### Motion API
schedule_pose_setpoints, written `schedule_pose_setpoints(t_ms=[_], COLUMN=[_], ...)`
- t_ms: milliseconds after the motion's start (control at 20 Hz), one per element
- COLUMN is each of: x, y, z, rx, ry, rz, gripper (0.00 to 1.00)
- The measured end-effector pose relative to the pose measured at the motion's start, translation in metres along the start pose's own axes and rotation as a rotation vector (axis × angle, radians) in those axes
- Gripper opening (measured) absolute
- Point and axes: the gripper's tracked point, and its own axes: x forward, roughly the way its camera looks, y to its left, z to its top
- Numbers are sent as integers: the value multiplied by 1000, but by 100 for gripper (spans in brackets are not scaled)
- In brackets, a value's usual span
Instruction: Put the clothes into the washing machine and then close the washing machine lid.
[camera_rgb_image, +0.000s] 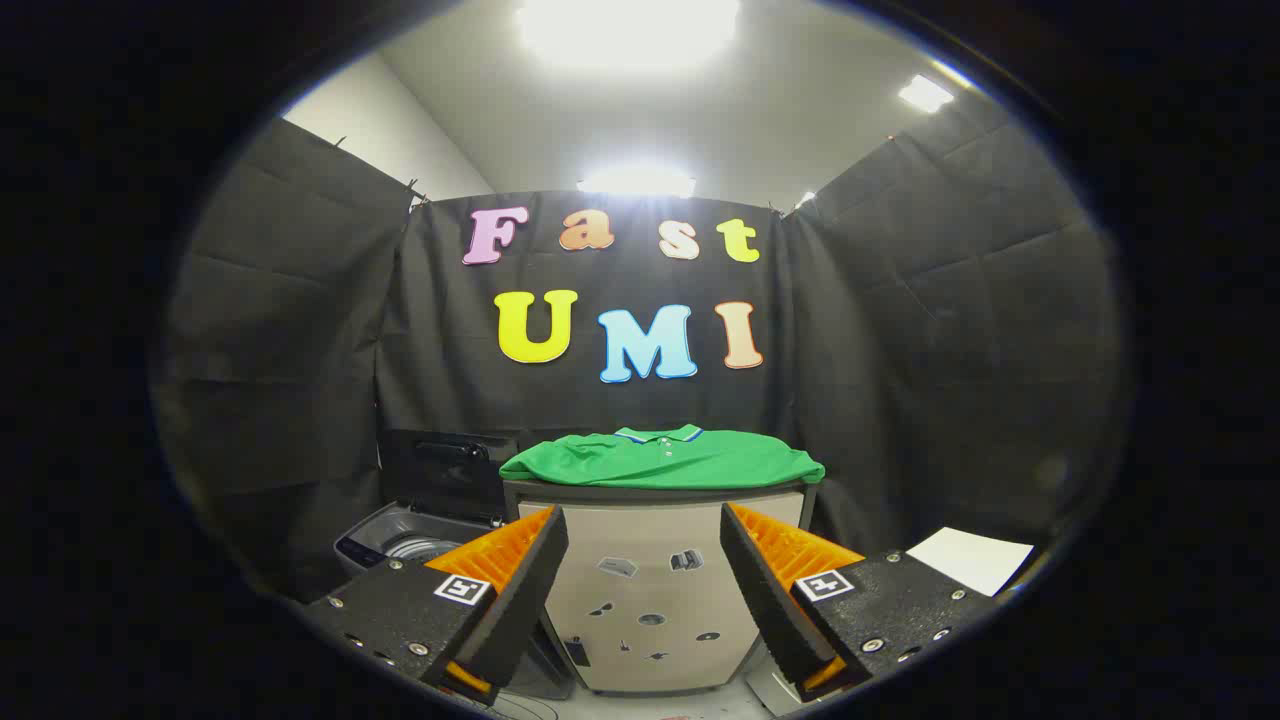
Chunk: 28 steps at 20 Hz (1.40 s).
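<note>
A green polo shirt (662, 460) lies spread flat on top of a pale cabinet (650, 590), beyond the fingers and a little above them. To the left of the cabinet stands a top-loading washing machine (400, 545) with its dark lid (445, 470) raised upright at the back; part of the drum rim shows behind the left finger. My gripper (645, 590) is open and well short of the shirt, with nothing between its fingers; the cabinet front shows in the gap.
Black cloth walls close the booth behind and on both sides. A white sheet (970, 558) lies low at the right, past the right finger. Small stickers dot the cabinet front. Ceiling lights glare overhead.
</note>
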Motion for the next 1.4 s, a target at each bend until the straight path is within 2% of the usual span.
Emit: schedule_pose_setpoints(t_ms=[600, 1400], x=[3, 4], y=[40, 38], z=[-3, 12], rx=[5, -5], ry=[0, -11], rz=[87, 76], gripper=[95, 95])
